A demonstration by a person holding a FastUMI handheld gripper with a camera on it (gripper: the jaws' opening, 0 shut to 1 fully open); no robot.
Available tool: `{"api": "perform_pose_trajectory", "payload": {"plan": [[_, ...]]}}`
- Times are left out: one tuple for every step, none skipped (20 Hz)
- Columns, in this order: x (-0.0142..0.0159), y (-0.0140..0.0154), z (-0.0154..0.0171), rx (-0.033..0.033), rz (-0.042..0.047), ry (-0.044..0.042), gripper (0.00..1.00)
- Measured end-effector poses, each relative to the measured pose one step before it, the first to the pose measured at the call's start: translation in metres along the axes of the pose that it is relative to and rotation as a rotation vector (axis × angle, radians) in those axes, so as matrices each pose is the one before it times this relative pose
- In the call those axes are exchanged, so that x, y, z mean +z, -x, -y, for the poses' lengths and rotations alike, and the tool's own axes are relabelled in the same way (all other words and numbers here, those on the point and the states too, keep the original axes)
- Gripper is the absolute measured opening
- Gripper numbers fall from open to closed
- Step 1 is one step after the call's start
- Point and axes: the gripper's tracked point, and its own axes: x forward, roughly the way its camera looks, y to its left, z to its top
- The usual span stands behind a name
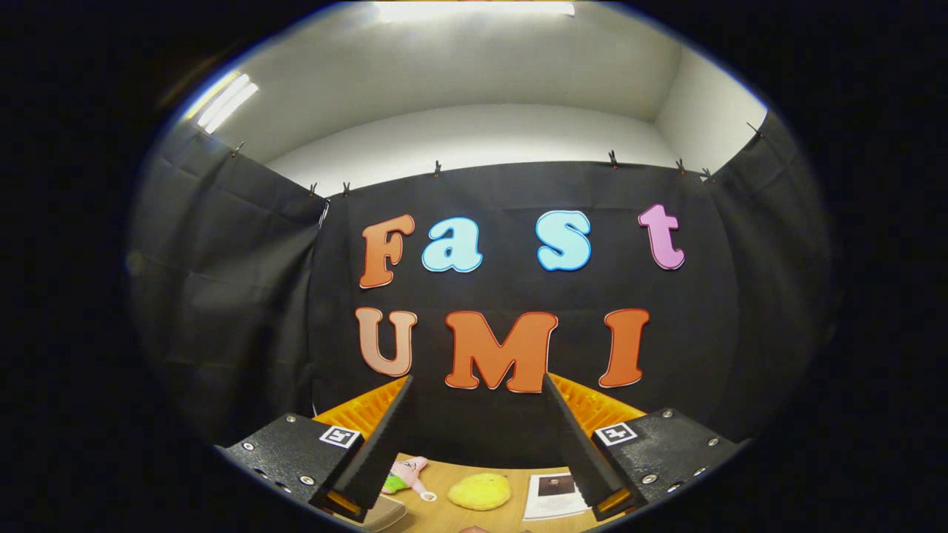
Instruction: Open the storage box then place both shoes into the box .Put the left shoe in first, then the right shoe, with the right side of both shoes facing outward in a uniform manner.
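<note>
Currently gripper (478, 381) fingers spread wide, nothing btwn them, aimed up at the black cloth wall (222, 296). Bottom center of frame, on wood table (444, 481): yellow plush (480, 491), pink toy (407, 470), white card (552, 494). Box and shoes: can't tell where.

Lighting fine up top, dim down low; heavy fisheye.

I get bright ceiling strip lights (474, 9) far overhead and a second one (226, 102) upper left, both blown out to white glare. The pale walls wash out; the black cloth (518, 296) soaks up light and reads flat, its folds faintly visible on the left. The gripper (478, 389), fingers spread apart with nothing between them, sits in shade. The wooden tabletop (444, 481) near me is evenly lit, with soft shadows. Straight lines bow hard toward the rim, with a bluish fringe there. Focus is sharp at centre.
</note>
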Motion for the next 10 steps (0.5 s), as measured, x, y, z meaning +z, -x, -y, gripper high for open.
{"api": "perform_pose_trajectory", "payload": {"plan": [[-0.01052, -0.00074, -0.00121, 0.00047, -0.02421, -0.00065, 0.99], [-0.00956, 0.00030, -0.00425, 0.01214, -0.01905, -0.00287, 0.99], [-0.00959, 0.00054, -0.00646, 0.02017, -0.02404, -0.01117, 0.99], [-0.01096, -0.00013, -0.00650, 0.02249, -0.02400, -0.01653, 0.99], [-0.01128, -0.00177, -0.00631, 0.01844, -0.02801, -0.02226, 0.99], [-0.01339, -0.00185, -0.00448, 0.01558, -0.03241, -0.02489, 0.99], [-0.01437, -0.00413, -0.00085, 0.00045, -0.04616, -0.02688, 0.99], [-0.01853, -0.00354, 0.00314, -0.02186, -0.06454, -0.02806, 0.99], [-0.01653, -0.00356, 0.00001, -0.00666, -0.05521, -0.03036, 0.99], [-0.01464, -0.00256, -0.00549, 0.01318, -0.04433, -0.03583, 0.99]]}}
